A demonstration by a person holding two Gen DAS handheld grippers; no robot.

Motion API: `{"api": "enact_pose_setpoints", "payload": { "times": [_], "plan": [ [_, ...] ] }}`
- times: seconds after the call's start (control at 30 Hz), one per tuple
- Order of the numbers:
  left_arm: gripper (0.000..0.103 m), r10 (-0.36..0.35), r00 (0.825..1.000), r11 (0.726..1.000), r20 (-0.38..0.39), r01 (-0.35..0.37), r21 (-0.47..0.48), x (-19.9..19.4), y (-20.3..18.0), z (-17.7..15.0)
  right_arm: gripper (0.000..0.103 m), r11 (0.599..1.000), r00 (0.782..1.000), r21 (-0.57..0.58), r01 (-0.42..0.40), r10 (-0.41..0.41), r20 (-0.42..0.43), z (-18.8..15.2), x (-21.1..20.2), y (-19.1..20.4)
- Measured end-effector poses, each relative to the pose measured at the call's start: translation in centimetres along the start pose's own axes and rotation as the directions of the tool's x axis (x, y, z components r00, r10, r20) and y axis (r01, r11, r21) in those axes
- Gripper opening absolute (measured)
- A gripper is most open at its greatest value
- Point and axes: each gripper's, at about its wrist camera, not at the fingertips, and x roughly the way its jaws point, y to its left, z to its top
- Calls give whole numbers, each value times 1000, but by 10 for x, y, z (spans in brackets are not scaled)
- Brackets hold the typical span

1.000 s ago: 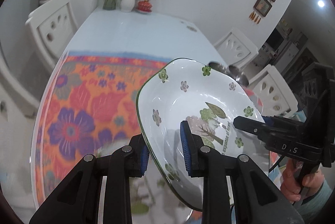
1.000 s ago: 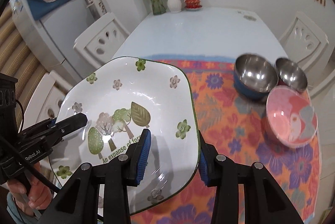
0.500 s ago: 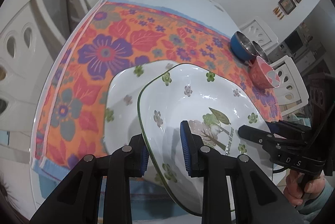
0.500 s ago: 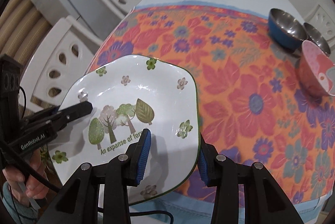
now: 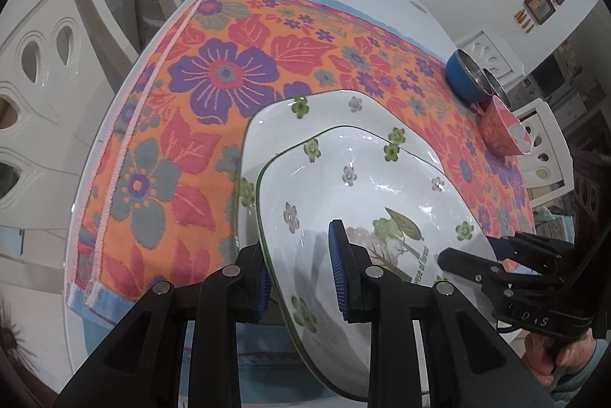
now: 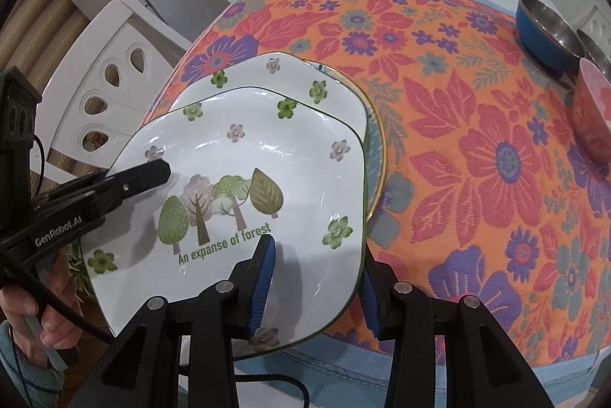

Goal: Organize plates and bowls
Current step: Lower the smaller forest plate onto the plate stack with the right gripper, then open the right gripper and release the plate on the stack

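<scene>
Both tools point steeply down. The left tool (image 5: 301,274) clamps the plate's (image 5: 366,186) left rim, the right tool (image 6: 313,278) its right rim (one blue pad above, one beneath). The plate is white, squarish, green-edged, with flowers, trees and the words "An expanse of forest". It hangs just ahead of the tools, over a matching plate (image 6: 244,72) on the bench's floral cloth (image 6: 458,141). The left tool reads "GenRobot.AI".

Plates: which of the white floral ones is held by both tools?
The upper white square forest-print plate, clamped at opposite rims; the matching plate beneath lies on the cloth.
</scene>
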Motion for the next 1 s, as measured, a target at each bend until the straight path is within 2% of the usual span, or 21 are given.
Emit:
{"api": "enact_pose_setpoints", "payload": {
  "times": [0.43, 0.57, 0.7, 0.77, 0.87, 1.0],
  "plan": [
    [22, 10, 1000, 1000, -20, -10, 22, 11, 6, 24, 41, 999, 999, -33, 39, -39, -7, 2, 3, 7],
    [22, 18, 1000, 999, -4, -18, 34, 7, 9, 33, 41, 999, 999, -41, 32, -32, -8, 1, 2, 8],
    [22, 89, 996, 995, 27, -90, 52, -1, 15, 46, 41, 998, 999, -58, 37, -36, 11, 0, -3, 11],
    [25, 73, 996, 996, 56, -75, 48, -10, 18, 50, 42, 998, 999, -60, 32, -32, 11, 0, -5, 12],
    [25, 88, 993, 995, 81, -91, 37, -19, 23, 54, 42, 998, 1000, -55, 22, -22, 5, 0, -5, 11],
    [25, 72, 996, 997, 59, -73, 4, -14, 30, 49, 42, 999, 1000, -43, 23, -23, 9, 1, -9, 7]
  ]
}}
